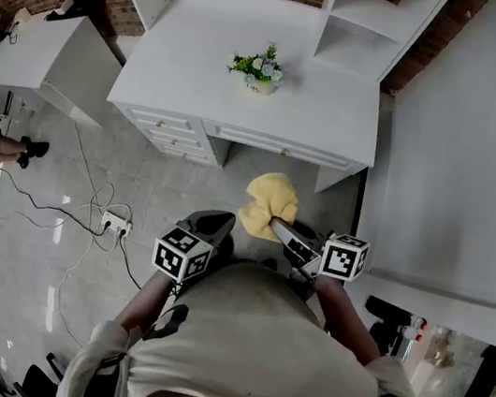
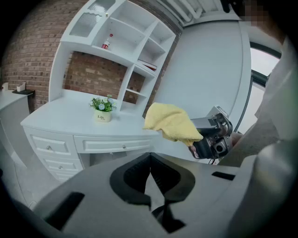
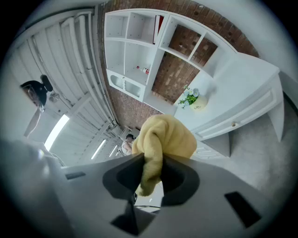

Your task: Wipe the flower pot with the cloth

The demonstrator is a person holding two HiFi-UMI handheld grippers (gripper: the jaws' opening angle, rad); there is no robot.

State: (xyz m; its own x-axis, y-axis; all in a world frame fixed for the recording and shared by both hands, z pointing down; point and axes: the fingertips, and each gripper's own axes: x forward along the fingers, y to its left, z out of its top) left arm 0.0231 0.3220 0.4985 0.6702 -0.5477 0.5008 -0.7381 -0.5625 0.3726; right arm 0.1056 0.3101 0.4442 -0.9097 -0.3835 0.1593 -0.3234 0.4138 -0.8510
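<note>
Flower pot [image 1: 257, 84] on desk [image 1: 323, 121], well ahead and slightly left of right tool [image 1: 278, 223] clamped on yellow cloth [image 1: 269, 202]; left tool [image 1: 213, 226] closed, empty.

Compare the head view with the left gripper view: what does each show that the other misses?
Only the head view: the power strip on the floor. Only the left gripper view: the left gripper, jaws shut on nothing, and a small bottle on a shelf. Both: the flower pot on the white desk, and the yellow cloth clamped in the right gripper.
</note>
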